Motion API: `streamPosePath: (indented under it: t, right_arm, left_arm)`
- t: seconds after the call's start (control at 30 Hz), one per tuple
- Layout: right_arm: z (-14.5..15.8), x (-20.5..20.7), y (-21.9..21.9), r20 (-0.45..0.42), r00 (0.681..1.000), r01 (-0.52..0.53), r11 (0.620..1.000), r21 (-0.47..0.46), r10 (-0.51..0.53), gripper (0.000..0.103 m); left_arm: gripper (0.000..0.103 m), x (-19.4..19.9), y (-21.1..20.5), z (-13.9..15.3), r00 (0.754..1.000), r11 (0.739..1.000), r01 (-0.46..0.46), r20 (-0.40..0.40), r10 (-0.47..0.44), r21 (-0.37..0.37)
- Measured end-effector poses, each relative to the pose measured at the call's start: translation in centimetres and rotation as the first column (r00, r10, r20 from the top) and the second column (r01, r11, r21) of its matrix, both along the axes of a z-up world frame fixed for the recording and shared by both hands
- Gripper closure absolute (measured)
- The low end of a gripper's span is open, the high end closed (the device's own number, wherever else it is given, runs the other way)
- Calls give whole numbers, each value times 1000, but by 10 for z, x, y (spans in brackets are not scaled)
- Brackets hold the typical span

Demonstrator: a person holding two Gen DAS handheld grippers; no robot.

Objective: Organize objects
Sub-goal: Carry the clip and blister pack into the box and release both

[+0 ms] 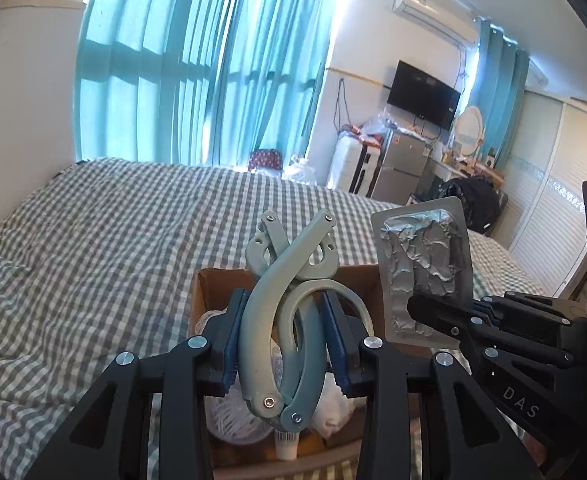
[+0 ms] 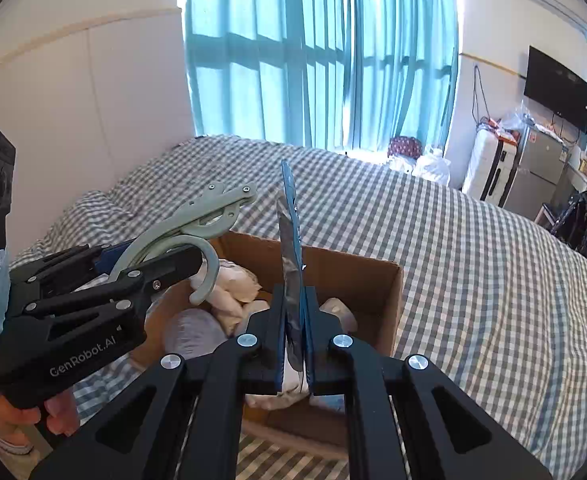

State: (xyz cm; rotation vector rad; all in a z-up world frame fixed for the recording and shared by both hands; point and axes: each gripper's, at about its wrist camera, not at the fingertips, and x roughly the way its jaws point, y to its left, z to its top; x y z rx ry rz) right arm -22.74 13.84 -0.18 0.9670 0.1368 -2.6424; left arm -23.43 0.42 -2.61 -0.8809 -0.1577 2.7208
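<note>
Two tools hang over an open cardboard box (image 2: 377,280) on a checked bed (image 2: 473,264), each with an item in its grip. The left tool (image 1: 283,344) is pinched on a folded pale-green hanger (image 1: 281,320), its arms crossed and its hook curling out between the blue pads. The right tool (image 2: 293,332) is pressed tight on a silver blister pack (image 2: 291,248), held upright and edge-on in its own view; the left view shows the pack's crumpled foil face. Both items sit above the box, neither yet inside it.

The sorting looks partly done. The box already holds several things: pale, soft bundles that may be cloth or bags, a white mesh or string-like item, a greyish rounded lump and a small white tube or bottle near the front wall. What each of these is cannot be told for certain. The bed around the box, as far as it shows, carries no loose items, so the hanger and pack may be among the last to go in. Lowering and releasing both is what seems to remain.
</note>
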Motion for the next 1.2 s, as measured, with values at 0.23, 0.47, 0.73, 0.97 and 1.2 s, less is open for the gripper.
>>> streamPosePath:
  t: [0.23, 0.47, 0.73, 0.97, 1.2]
  right_arm:
    - [-37, -34, 5, 71, 997, 13, 1000, 9, -13, 96]
    - [-63, -47, 17, 116, 993, 27, 1000, 8, -27, 96]
    - [-73, -46, 26, 138, 990, 42, 999, -14, -40, 96]
    - [-55, -37, 29, 111, 992, 65, 997, -33, -61, 65]
    - [-17, -15, 39, 49, 995, 87, 994, -61, -84, 57]
  left_arm:
    - [66, -22, 11, -31, 999, 999, 9, 53, -7, -41]
    - [66, -32, 19, -55, 995, 997, 17, 101, -9, -73]
    - [66, -33, 24, -64, 992, 995, 16, 125, -4, -95]
    - [59, -27, 25, -48, 994, 996, 3, 108, 7, -91]
    - [40, -8, 19, -13, 997, 994, -38, 58, 44, -100]
